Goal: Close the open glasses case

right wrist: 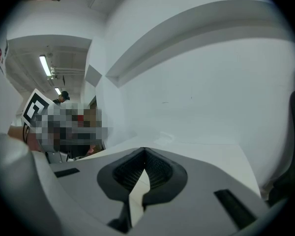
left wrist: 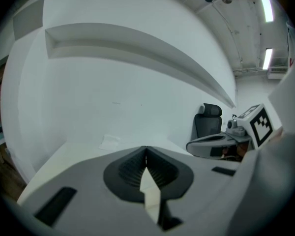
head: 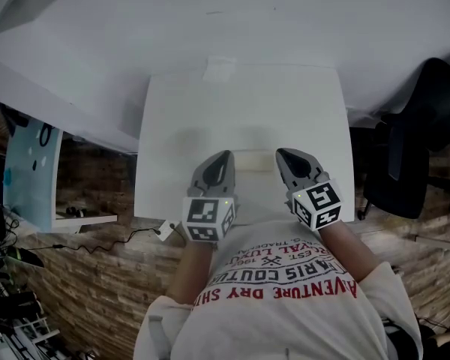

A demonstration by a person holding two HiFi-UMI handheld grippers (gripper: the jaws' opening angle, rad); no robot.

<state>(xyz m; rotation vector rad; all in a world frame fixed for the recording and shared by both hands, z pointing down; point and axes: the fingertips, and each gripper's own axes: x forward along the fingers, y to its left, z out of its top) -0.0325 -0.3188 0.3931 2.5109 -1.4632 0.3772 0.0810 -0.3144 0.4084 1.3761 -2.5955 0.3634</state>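
Head view: a pale glasses case (head: 255, 160) lies between left tongs (head: 225, 156) and right tongs (head: 282, 154), both clenched empty.

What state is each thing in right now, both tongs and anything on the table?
Left tongs: shut, nothing between them.
Right tongs: shut, nothing between them.
Pale case-like thing, lying between the two on the table: too washed out to tell whether it is open or closed.

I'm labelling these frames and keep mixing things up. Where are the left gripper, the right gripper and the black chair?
left gripper (head: 224, 156), head view, at its closed jaw tips.
right gripper (head: 283, 154), head view, at its closed jaw tips.
black chair (left wrist: 207, 127), left gripper view, on the backrest.
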